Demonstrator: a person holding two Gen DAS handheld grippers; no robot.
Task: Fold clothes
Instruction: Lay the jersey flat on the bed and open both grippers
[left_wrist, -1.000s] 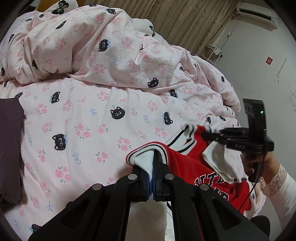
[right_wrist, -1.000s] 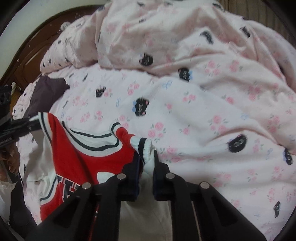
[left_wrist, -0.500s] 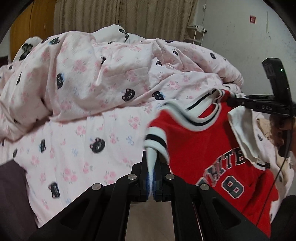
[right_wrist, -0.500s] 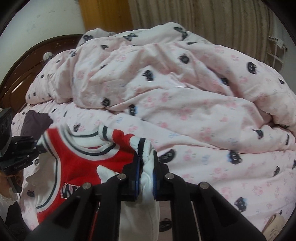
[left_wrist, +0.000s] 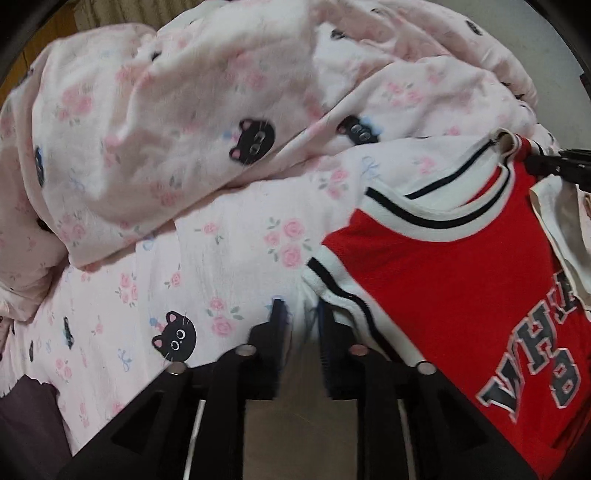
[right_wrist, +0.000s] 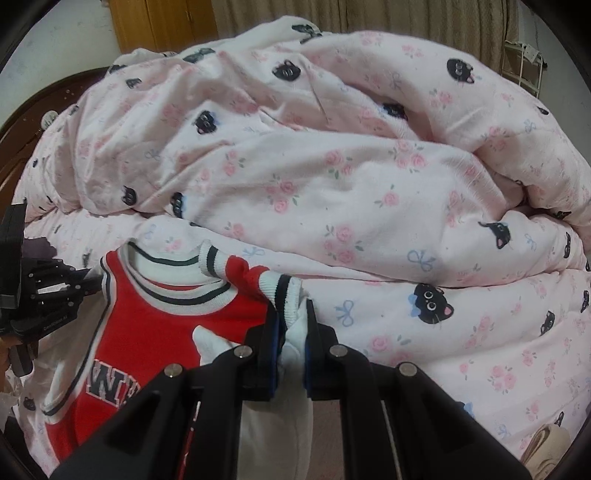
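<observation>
A red basketball jersey (left_wrist: 443, 277) with white and black trim and dark lettering hangs spread over the bed. My left gripper (left_wrist: 301, 317) is at its left shoulder strap. Its jaws are opening, and the white strap edge lies loose between the parted fingers. My right gripper (right_wrist: 291, 319) is shut on the other shoulder strap of the jersey (right_wrist: 166, 325), with white fabric bunched between its pads. In the left wrist view, the right gripper (left_wrist: 533, 162) pinches the far strap at the right edge.
A pink duvet (right_wrist: 332, 166) printed with black cats and roses is heaped behind the jersey and covers the bed (left_wrist: 166, 277). A dark purple cloth (left_wrist: 26, 413) lies at the left. A dark wooden headboard (right_wrist: 22, 122) curves behind. A tan item (right_wrist: 546, 443) sits at the lower right.
The left gripper's fingers, clamped on the strap before, have parted. Both grippers carried the jersey across the bed, and it now hangs spread wider between them.
</observation>
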